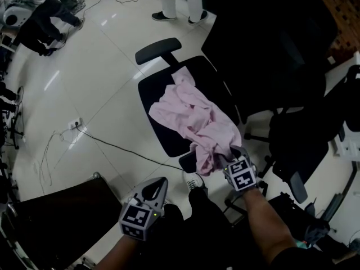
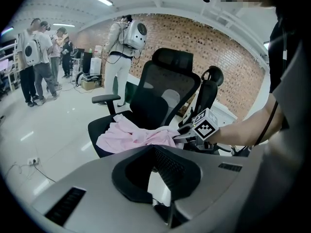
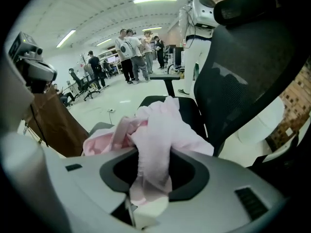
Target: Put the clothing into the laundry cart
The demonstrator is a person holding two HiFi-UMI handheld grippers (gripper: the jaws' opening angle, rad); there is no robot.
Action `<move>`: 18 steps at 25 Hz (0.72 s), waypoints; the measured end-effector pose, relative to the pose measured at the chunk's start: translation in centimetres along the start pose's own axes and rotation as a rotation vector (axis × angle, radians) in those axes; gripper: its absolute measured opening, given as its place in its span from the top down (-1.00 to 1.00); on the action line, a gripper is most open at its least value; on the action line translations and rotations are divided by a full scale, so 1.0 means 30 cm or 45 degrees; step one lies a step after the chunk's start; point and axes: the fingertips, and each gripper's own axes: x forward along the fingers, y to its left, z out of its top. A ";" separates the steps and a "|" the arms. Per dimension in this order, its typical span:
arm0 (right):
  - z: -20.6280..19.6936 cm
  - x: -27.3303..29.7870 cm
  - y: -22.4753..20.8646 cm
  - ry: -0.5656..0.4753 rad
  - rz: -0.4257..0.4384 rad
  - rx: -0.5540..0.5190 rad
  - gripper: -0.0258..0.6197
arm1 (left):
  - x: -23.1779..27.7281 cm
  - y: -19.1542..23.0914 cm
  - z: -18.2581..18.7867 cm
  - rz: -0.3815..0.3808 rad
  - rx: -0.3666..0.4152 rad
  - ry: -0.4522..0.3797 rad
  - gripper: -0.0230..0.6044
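Far left, head view: pale glossy floor (image 1: 101, 66). People (image 1: 50, 16) stand at its far edge, well apart from us. A black cable (image 1: 121, 148) trails across the floor toward the chair.

Lower left corner: a dark brown, fabric-sided cart (image 1: 56, 224) with a metal frame. Its inside is too dark for us to read.

Next right: the left tool (image 1: 158, 184), held low just beside the cart and pointing toward the chair's front edge. In the left gripper view we see its jaws standing a little apart, with floor showing through the gap and nothing between them. It is clear of the garment.

Centre: a black office chair (image 1: 160, 89), with one armrest showing on its far side. The pink garment (image 1: 191, 117) lies crumpled on the seat. It runs from the seat's middle to the near right corner, where a bunched end hangs over the edge.

Right of centre: the right tool (image 1: 228, 162) sits at that corner, tilted steeply down. In the right gripper view its jaws are closed on a fold of the pink garment. The cloth passes between the pads and hangs below them. The rest of the garment rests on the seat.

Far right: a second chair (image 1: 264, 55) with a tall dark mesh back, just beside the first.
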 end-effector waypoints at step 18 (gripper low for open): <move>0.262 -0.216 0.117 -0.254 0.435 0.555 0.54 | -0.156 0.033 0.070 0.104 -0.022 -0.158 0.93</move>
